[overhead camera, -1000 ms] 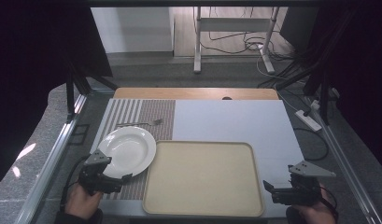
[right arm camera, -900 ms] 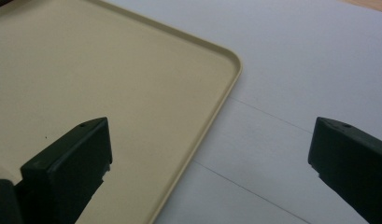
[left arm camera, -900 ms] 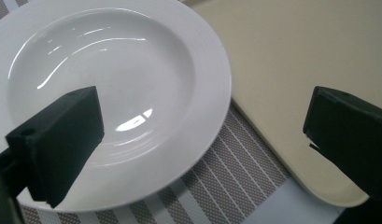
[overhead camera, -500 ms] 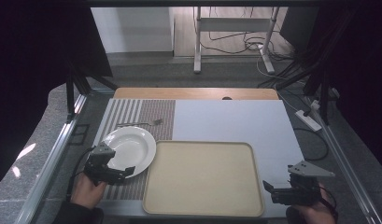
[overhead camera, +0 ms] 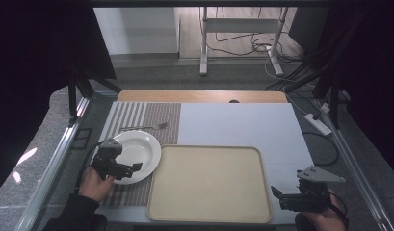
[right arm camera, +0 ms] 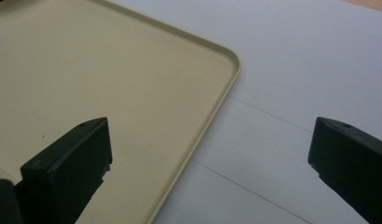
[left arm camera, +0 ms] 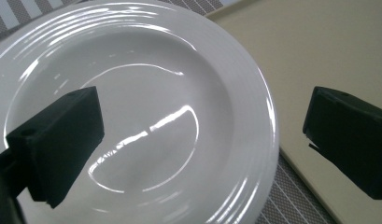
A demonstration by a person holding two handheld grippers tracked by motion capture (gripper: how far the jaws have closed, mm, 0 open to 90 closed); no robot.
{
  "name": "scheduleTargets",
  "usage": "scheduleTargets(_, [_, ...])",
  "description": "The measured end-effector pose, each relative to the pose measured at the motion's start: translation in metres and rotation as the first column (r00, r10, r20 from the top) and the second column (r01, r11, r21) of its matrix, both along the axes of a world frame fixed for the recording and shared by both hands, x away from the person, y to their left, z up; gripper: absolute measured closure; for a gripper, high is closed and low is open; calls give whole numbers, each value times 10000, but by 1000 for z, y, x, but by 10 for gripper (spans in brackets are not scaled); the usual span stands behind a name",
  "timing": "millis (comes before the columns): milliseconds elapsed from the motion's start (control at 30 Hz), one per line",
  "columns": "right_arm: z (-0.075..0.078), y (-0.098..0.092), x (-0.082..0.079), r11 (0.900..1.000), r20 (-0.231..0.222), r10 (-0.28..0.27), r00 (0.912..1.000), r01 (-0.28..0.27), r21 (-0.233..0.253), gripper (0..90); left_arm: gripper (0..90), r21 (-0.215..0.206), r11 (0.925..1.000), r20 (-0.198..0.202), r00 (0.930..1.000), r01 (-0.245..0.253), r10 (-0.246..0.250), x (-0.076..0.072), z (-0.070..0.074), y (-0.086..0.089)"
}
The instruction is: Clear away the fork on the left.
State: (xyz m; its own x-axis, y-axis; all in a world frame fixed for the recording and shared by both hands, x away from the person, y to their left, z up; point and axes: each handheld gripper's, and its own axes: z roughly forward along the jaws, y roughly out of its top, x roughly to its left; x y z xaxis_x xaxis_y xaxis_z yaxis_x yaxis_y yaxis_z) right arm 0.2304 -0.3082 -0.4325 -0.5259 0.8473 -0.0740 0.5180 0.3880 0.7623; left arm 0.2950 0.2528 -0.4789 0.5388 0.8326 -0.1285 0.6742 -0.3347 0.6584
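Left gripper (overhead camera: 121,168) sits over the near rim of the white soup plate (overhead camera: 135,149), jaws spread wide with nothing between them. In the left gripper view one finger (left arm camera: 58,144) is above the plate's well, the other finger (left arm camera: 350,140) is out past the rim, above the beige tray (overhead camera: 209,185); the plate rim runs between the two. Can't tell from these angles whether either finger touches the plate, probably just hovering. Plate lies on the striped placemat (overhead camera: 137,118), its edge just beside the tray's left edge. A fork (overhead camera: 145,127) lies on the mat beyond the plate, away from the fingers. Right gripper (overhead camera: 292,198) is at the tray's near right corner, jaws also wide and empty; in its own view one finger (right arm camera: 67,170) is above the tray, the other (right arm camera: 350,163) above the white table surface (overhead camera: 242,125), tray rim between them.
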Motion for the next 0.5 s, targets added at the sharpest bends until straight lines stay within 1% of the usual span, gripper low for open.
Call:
scheduleTargets(100, [0, 0, 0, 10000, -6, 5, 10000, -5, -4, 3, 0, -36, 10000, -7, 10000, 25, -25, 8, 0, -1])
scheduleTargets(167, [0, 0, 0, 10000, -13, 3, 10000, -3, -2, 3, 0, -175, 9996, 48, 9998, 204, -203, 13, -1, -1])
scheduleTargets(233, [0, 0, 0, 10000, -22, 6, 10000, -6, -4, 3, 0, -250, 9993, 11, 9996, 288, -288, 19, -1, -2])
scheduleTargets(367, [0, 0, 0, 10000, -23, 13, 10000, -13, -1, 2, 0, -73, 9990, -42, 9990, 438, -439, 30, -1, -5])
scheduleTargets(500, [0, 0, 0, 10000, -33, 16, 10000, -16, -6, 2, 0, 0, 9983, -37, 9983, 574, -574, 42, -2, -7])
